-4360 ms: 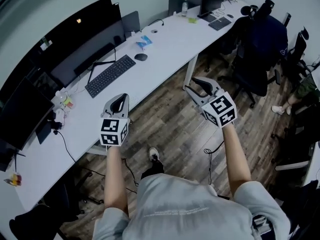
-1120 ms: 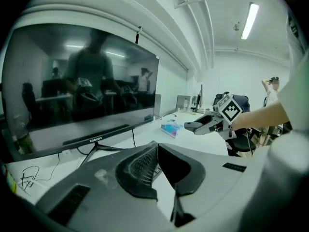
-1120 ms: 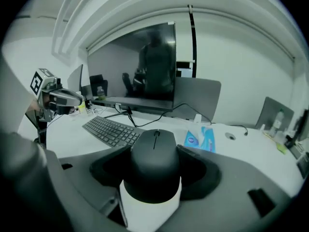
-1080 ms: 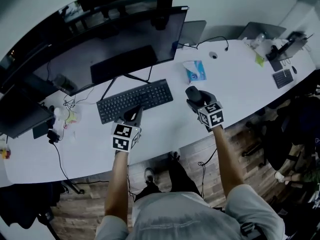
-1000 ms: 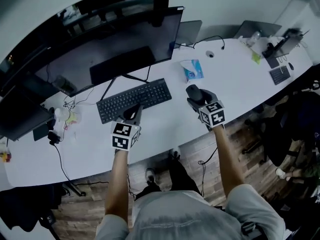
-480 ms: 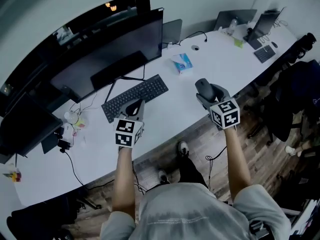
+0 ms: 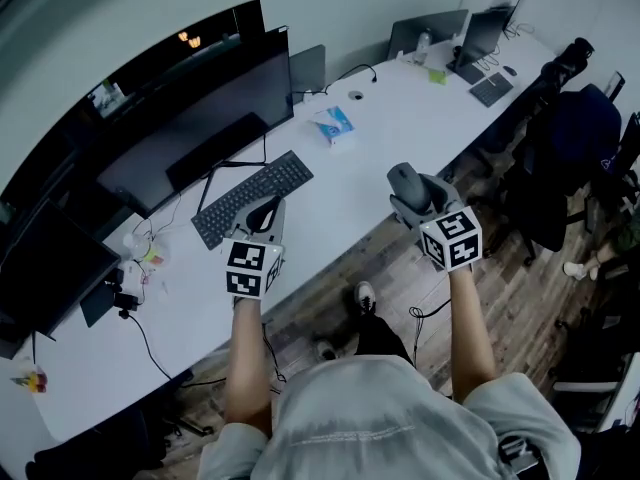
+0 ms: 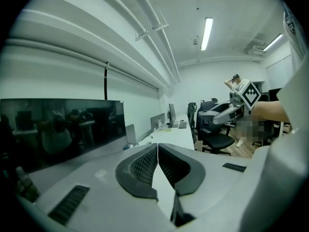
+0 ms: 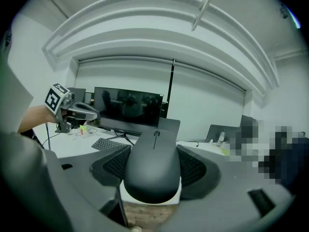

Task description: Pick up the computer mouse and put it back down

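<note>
While aloft, smooth domed black mouse between ribbed right jaws; left jaws together, empty.

Setting: open-plan office.
- Long white desk along the wall, shared by several workstations.
- Large dark monitors in a row, with a black keyboard before them and cables trailing over the desktop.
- Further screens and a second keyboard at the far end.
- Black swivel chairs beside the desk.
- Wood-plank floor.
- Strip lights on a white ceiling.
</note>
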`<state>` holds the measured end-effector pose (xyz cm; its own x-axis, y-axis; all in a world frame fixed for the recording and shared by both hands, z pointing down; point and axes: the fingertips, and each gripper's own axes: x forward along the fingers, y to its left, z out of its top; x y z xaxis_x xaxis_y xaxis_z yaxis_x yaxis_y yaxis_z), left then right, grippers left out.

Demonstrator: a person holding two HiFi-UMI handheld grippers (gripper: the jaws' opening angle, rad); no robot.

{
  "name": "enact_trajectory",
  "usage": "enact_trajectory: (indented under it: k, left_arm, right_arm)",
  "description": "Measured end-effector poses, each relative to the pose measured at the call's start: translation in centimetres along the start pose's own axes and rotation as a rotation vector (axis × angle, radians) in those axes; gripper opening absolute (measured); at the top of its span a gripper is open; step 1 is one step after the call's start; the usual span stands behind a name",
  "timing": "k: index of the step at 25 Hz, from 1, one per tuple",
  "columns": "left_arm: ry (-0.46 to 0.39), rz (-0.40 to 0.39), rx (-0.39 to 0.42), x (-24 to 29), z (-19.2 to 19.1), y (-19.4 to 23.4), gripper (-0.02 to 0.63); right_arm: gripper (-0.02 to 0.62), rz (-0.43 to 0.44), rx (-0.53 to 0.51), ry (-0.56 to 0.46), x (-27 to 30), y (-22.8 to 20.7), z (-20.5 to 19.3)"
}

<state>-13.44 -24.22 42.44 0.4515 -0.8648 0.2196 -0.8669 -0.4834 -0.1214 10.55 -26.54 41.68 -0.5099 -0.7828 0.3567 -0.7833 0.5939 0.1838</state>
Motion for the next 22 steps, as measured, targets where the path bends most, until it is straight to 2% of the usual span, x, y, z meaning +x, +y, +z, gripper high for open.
enact_trajectory:
  k: [10, 22]
  left_arm:
    - [-0.027, -0.015, 0.001, -1.2, 1.1, -1.4, 0.014]
    - [0.002, 0.012, -0.002, 0.3, 0.7, -0.8, 0.014]
  right_arm:
    - [0.301, -0.049, 0.021, -0.032, -4.1, 0.1, 0.3]
    - [0.301, -0.030, 0.020, -0.027, -2.9, -1.7, 0.3]
